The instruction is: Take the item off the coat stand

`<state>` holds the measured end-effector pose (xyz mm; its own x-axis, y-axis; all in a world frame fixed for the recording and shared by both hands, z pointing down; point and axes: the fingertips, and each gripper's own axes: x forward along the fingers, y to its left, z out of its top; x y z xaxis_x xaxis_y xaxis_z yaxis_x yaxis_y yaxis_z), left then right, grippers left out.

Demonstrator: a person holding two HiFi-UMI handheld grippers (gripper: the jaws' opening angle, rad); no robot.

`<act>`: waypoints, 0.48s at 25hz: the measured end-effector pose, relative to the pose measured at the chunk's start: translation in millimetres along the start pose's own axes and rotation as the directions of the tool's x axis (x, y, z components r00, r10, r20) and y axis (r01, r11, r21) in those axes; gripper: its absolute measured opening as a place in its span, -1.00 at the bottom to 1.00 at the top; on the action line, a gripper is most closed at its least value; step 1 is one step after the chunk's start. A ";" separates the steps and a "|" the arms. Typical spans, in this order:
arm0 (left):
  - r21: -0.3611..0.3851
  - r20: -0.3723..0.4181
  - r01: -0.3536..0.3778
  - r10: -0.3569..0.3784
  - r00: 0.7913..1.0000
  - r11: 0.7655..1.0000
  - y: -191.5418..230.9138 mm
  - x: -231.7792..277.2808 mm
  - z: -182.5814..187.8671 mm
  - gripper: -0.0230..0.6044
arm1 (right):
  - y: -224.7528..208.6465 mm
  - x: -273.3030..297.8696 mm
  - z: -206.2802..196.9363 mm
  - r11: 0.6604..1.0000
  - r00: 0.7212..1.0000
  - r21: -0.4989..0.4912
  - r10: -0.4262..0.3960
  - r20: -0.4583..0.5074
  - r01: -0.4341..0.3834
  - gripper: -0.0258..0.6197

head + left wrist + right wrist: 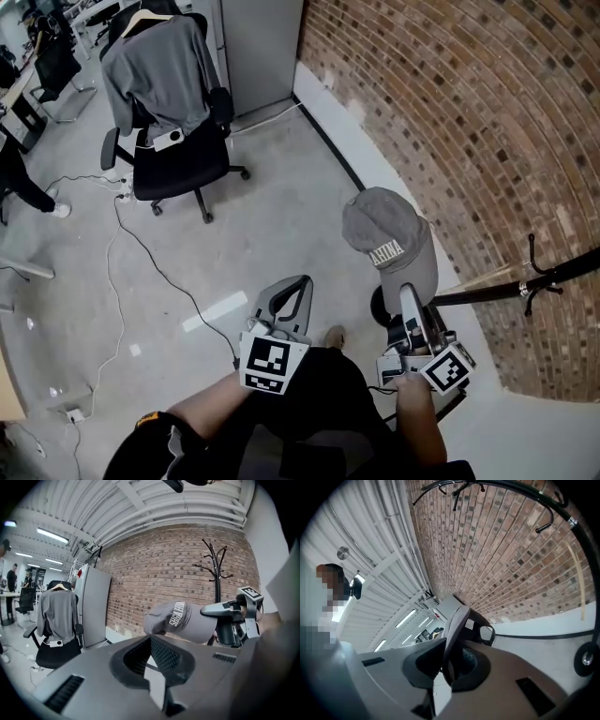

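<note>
You have the grey cap (389, 234) pinched by its lower rim in your right hand-held gripper (410, 292). The jaws are closed on a fold of the fabric, so the crown sits just ahead of the jaw tips and hangs free rather than dragging on anything. You have probably caught the back of the rim, opposite the peak, but that is hard to tell from these angles. The cap is off the coat stand (525, 281): it hangs in the air over the floor in front of you. The stand's dark hooks are off to its right, and none of them touch it. Your left hand-held gripper (302, 281) sits to the left of the cap and apart from it, jaws drawn together on nothing. It looks like a spare here, so I judge the removal essentially done.
</note>
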<state>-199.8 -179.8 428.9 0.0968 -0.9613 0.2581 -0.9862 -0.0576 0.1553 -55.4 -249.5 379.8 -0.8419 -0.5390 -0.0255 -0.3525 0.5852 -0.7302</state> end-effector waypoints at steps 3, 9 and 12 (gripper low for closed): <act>-0.027 -0.039 0.031 -0.032 0.999 0.999 5.3 -13.7 -18.8 -0.85 | -6.1 -11.8 -33.8 0.996 0.995 0.009 -0.086 -0.042 0.086 -0.83; -0.035 -0.094 0.101 -0.104 0.990 0.994 10.2 -32.4 -49.8 -0.85 | -3.5 -32.6 -78.8 0.983 0.980 -0.010 -0.182 -0.075 0.182 -0.83; -0.030 -0.111 0.126 -0.129 0.985 0.992 2.9 -38.0 -58.7 -0.85 | -0.2 -46.7 -87.2 0.977 0.974 -0.026 -0.212 -0.076 0.211 -0.83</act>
<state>-198.5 -127.6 475.5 0.2373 -0.9101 0.3398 -0.9616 -0.1704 0.2151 -51.6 -171.6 440.6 -0.7766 -0.6031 0.1818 -0.5325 0.4745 -0.7009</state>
